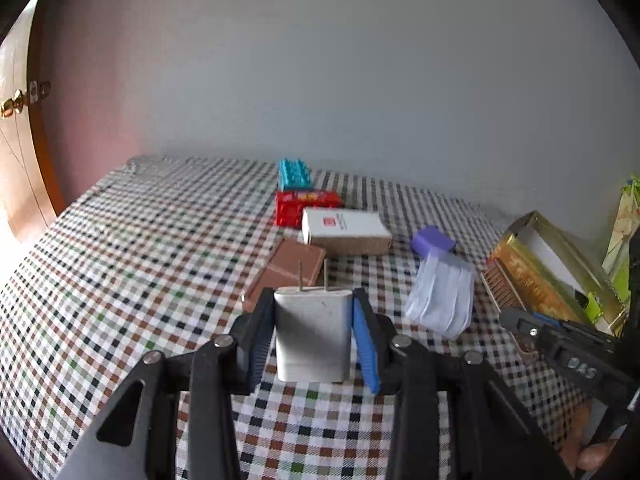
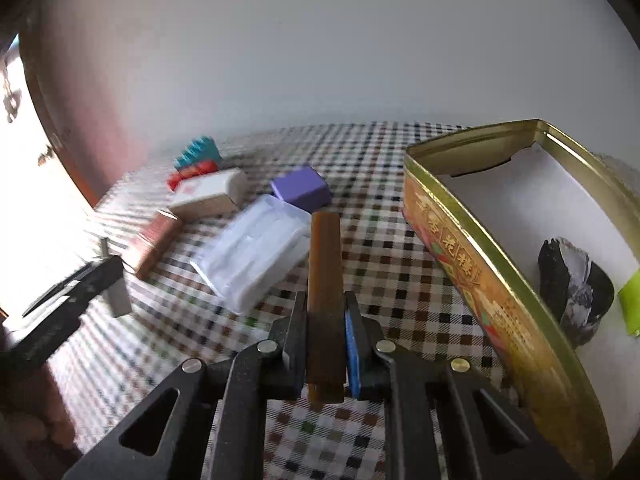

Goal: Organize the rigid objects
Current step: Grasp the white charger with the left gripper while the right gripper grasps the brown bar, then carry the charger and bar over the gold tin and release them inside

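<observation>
A checked tablecloth (image 1: 120, 264) in brown, black, white and some green covers the work surface, lying flat with slight rumpling at its far left corner. Behind it stands a plain pale wall (image 1: 360, 80), unmarked. At the far left, a brown wooden door (image 1: 38, 184) carries a brass knob (image 1: 12, 106), with bright light washing out the area beside it.
</observation>
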The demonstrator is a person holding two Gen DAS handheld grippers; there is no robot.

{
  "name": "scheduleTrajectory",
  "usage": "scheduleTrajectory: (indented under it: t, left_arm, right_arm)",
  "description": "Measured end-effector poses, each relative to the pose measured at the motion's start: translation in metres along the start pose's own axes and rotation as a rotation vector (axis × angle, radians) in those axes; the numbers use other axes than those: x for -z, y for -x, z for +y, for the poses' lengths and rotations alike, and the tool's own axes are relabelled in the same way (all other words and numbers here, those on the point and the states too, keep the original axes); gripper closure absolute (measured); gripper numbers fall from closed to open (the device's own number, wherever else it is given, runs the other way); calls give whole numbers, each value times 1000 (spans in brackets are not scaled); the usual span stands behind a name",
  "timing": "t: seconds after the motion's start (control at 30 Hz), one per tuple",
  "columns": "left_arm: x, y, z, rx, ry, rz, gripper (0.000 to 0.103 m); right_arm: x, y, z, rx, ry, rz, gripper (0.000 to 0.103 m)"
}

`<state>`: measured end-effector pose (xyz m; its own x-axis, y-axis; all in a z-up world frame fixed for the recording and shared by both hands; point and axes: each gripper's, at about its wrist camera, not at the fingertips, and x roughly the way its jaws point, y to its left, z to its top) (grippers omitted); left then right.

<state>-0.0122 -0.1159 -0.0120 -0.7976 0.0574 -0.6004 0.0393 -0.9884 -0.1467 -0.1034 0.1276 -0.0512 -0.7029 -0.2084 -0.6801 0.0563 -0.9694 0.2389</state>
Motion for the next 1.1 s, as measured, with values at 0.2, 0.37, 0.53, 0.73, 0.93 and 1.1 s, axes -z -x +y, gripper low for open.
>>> scheduleTrajectory:
  t: [0.2,0.37,0.53,0.73,0.93,1.1]
  left_arm:
    - [-3,8,-2,7,9,-88,66]
    - [-4,10,-6,17,8,-131,66]
    - [-3,15,-11,38,14,-169,66]
    - [4,23,-24,63,19,-204,66]
    - [10,22,-47,86,12,-202,66]
    - [9,17,-79,117,-13,-202,66]
  right_arm:
    - [-2,33,10,-86,17,-134,86]
    - [0,51,14,-78,53,-207,86]
    - [1,62,12,-71,58,-241,86]
    - [5,83,8,-38,89,-305,86]
    - [7,98,-2,-13,96,-360,86]
    - [9,116,-28,15,78,-397,86]
